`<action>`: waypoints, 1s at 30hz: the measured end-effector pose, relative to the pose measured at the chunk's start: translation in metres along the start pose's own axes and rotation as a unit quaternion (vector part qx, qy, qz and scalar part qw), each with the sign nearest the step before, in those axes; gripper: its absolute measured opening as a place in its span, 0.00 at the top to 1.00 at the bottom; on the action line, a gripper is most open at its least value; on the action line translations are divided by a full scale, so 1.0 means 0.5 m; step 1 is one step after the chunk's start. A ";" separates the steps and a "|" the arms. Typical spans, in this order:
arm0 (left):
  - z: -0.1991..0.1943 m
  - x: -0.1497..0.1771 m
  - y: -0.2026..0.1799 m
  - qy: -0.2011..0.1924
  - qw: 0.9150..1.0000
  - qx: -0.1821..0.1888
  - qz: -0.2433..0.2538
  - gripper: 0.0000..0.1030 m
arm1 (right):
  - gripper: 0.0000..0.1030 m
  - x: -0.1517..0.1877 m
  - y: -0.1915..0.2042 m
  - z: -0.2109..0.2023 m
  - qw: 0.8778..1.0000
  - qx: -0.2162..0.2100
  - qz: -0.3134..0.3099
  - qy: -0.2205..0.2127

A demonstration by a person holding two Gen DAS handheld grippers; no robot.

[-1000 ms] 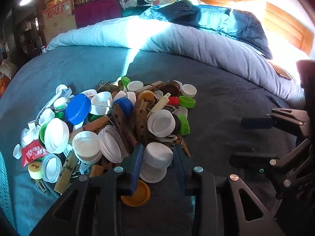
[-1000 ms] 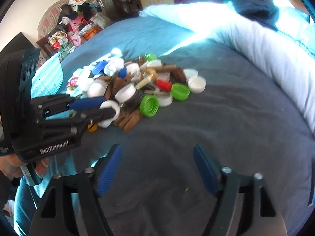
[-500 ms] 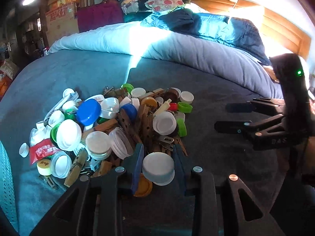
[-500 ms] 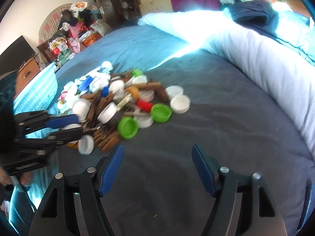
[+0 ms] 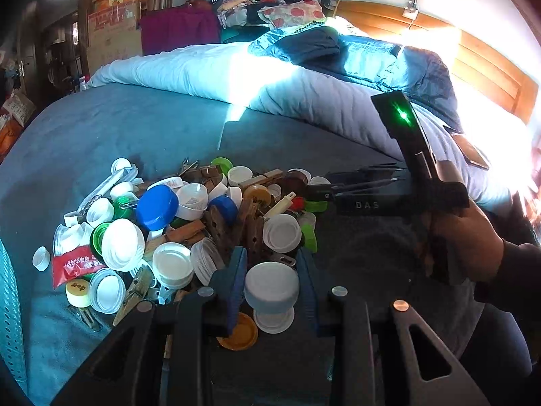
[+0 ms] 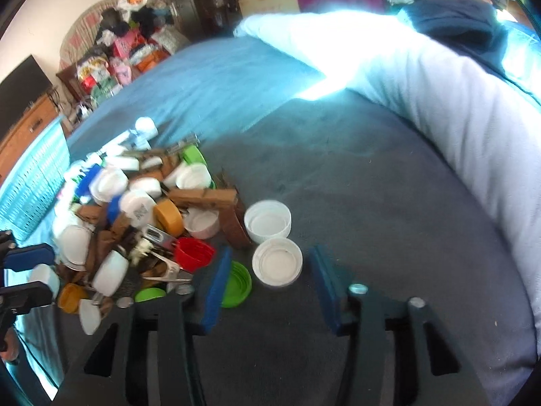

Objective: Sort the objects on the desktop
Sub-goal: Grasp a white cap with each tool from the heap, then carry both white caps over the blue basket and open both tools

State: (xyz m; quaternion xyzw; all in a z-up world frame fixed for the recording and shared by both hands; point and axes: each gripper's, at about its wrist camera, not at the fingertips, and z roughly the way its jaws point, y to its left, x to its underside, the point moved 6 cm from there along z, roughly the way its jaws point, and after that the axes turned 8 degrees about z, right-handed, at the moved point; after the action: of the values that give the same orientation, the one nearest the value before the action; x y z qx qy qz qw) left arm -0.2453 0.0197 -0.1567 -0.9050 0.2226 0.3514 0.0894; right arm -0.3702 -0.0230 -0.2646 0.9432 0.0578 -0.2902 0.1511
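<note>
In the left wrist view, the left claw (image 5: pixel 272 291) grips a white cap (image 5: pixel 272 292) between its blue pads at the lower centre of the frame, above an orange lid (image 5: pixel 238 335) lying on the bed (image 5: pixel 118 128). The pile of caps and wooden clothespins (image 5: pixel 189 223) spreads across the centre left.

In the right wrist view, the right claw (image 6: pixel 270 287) stands open at the lower centre, its pads well apart around an upturned white lid (image 6: pixel 277 265). A green lid (image 6: pixel 236 284) lies just beside the left-hand pad, and another upturned white lid (image 6: pixel 267 220) sits just above.
</note>
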 end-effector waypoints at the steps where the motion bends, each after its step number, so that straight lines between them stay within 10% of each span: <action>1: 0.001 0.000 0.000 0.000 1.000 0.001 0.000 0.69 | 0.66 0.001 -0.003 0.001 1.000 0.005 0.003 0.000; 15: -0.055 -0.023 0.066 -0.024 0.998 -0.047 -0.034 0.69 | 0.72 -0.026 0.012 -0.101 0.999 0.020 0.015 -0.048; 30: -0.323 0.025 0.372 -0.059 0.959 -0.227 -0.158 0.69 | 0.72 -0.149 0.517 -0.183 0.982 -0.106 -0.132 -0.088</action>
State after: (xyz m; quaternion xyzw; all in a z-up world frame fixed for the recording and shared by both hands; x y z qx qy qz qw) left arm -0.2276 -0.2004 -0.0471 -0.9029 -0.0142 0.4266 -0.0517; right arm -0.3321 -0.2405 -0.0855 0.8765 0.1992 -0.3817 0.2153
